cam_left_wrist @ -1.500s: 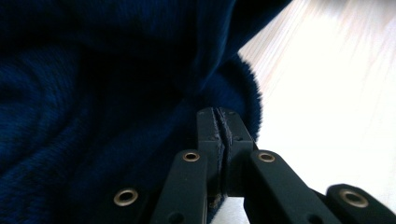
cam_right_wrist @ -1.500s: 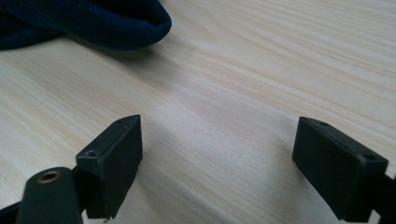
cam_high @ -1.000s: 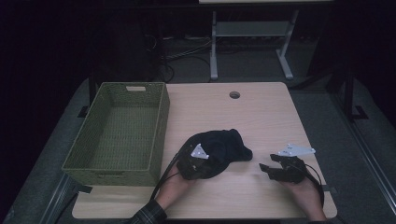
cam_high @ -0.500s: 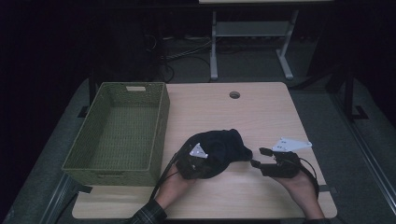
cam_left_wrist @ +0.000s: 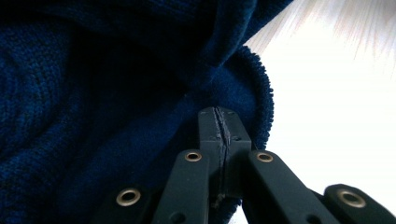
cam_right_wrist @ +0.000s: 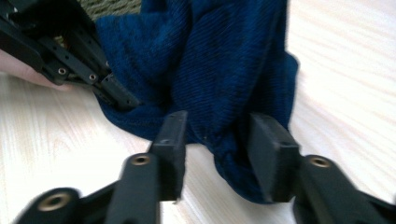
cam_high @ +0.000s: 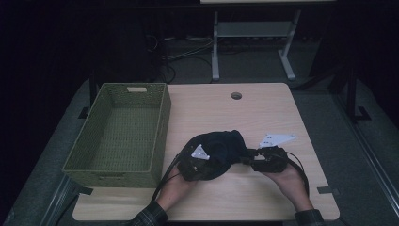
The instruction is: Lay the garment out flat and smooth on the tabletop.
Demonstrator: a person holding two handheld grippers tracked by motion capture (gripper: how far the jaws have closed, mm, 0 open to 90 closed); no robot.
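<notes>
A dark blue knitted cloth [cam_high: 222,147] lies bunched on the wooden table [cam_high: 263,108], near its front edge. My left gripper [cam_high: 195,165] sits at the cloth's left side. In the left gripper view it [cam_left_wrist: 219,122] is shut on the cloth's [cam_left_wrist: 93,93] hem. My right gripper [cam_high: 248,157] reaches in from the right. In the right gripper view its jaws [cam_right_wrist: 219,133] stand apart, have just been closing, and have a hanging fold of the cloth [cam_right_wrist: 219,70] between them. The pads do not clearly press it. The left gripper [cam_right_wrist: 114,95] appears there at upper left, clamped on the hem.
A green woven basket [cam_high: 162,122] stands on the table's left half, with nothing visible inside. A round cable hole [cam_high: 236,95] is near the far edge. Beyond the table, a white table frame [cam_high: 254,33] and cables lie on the dark floor.
My right gripper has moved left across the table to the cloth's right edge, and its jaws now straddle a fold. The left gripper and the basket have stayed put.
</notes>
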